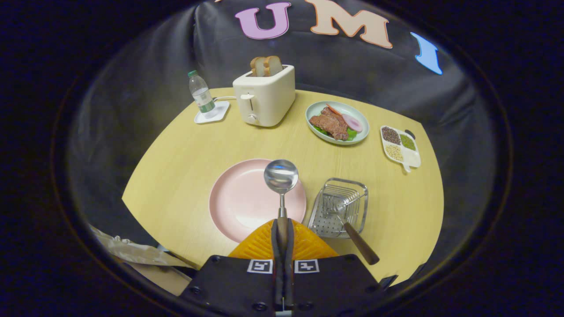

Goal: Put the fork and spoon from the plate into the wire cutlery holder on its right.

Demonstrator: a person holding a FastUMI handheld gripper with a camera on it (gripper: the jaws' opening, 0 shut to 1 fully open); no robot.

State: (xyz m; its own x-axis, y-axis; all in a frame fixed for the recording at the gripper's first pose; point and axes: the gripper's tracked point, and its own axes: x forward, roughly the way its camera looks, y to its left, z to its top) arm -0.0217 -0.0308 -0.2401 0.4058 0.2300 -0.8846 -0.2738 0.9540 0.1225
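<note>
My gripper (282, 235) is shut on the handle of a spoon (281, 176), whose round metal bowl sticks out ahead of the fingers, raised over the right part of a pink plate (240, 198). The plate carries nothing else. Just right of the plate stands the wire cutlery holder (339, 207). A fork (352, 233) lies in it, tines down in the basket and brown wooden handle leaning out over its near rim.
On the round yellow table (185, 145), beyond the plate, stand a white toaster (264, 94) with bread slices, a water bottle (201, 93) on a white coaster, a plate of meat and vegetables (337, 122) and a divided dish of beans (400, 146).
</note>
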